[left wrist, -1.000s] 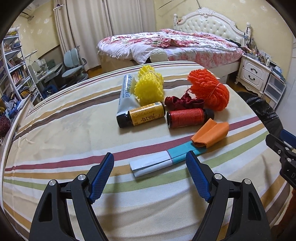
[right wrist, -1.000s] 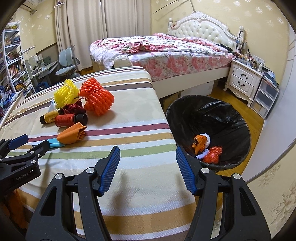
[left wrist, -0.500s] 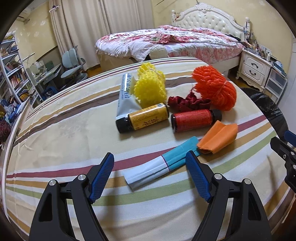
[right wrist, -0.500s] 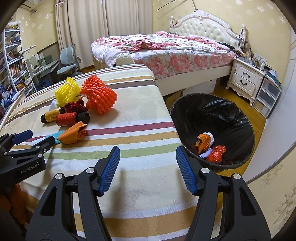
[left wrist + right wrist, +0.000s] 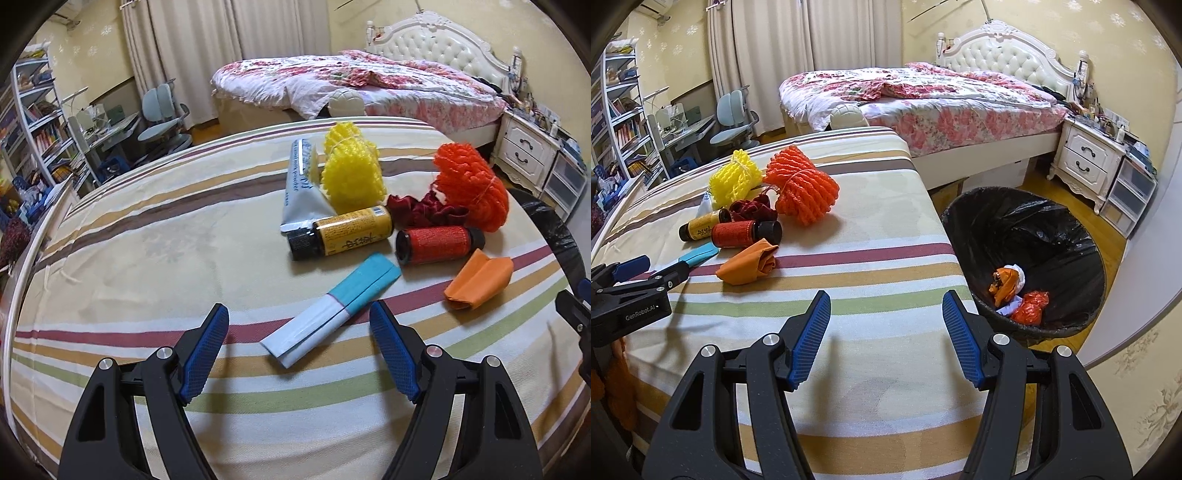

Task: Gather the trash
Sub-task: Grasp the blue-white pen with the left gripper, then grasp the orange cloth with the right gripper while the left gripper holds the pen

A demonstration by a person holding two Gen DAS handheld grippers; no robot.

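Trash lies on a striped table [image 5: 147,258]: a flat blue-and-white packet [image 5: 332,310], an orange wrapper [image 5: 480,282], a yellow bottle [image 5: 343,236], a red bottle [image 5: 439,243], a grey tube [image 5: 301,192], yellow foam net [image 5: 351,173], orange foam net [image 5: 471,188] and dark red scraps [image 5: 421,212]. My left gripper [image 5: 299,345] is open, its jaws either side of the packet's near end, just above it. My right gripper [image 5: 886,332] is open and empty over the table's near right corner. A black-lined bin [image 5: 1027,258] stands right of the table with some trash inside.
A bed [image 5: 923,96] stands behind the table, a white nightstand [image 5: 1089,155] and drawer unit at the right. Shelves, a desk and chairs [image 5: 162,114] are at the left. The left gripper shows at the left edge of the right wrist view [image 5: 631,288].
My left gripper has moved forward and left toward the blue-and-white packet, which now lies between its open jaws. My right gripper has shifted slightly, staying open.
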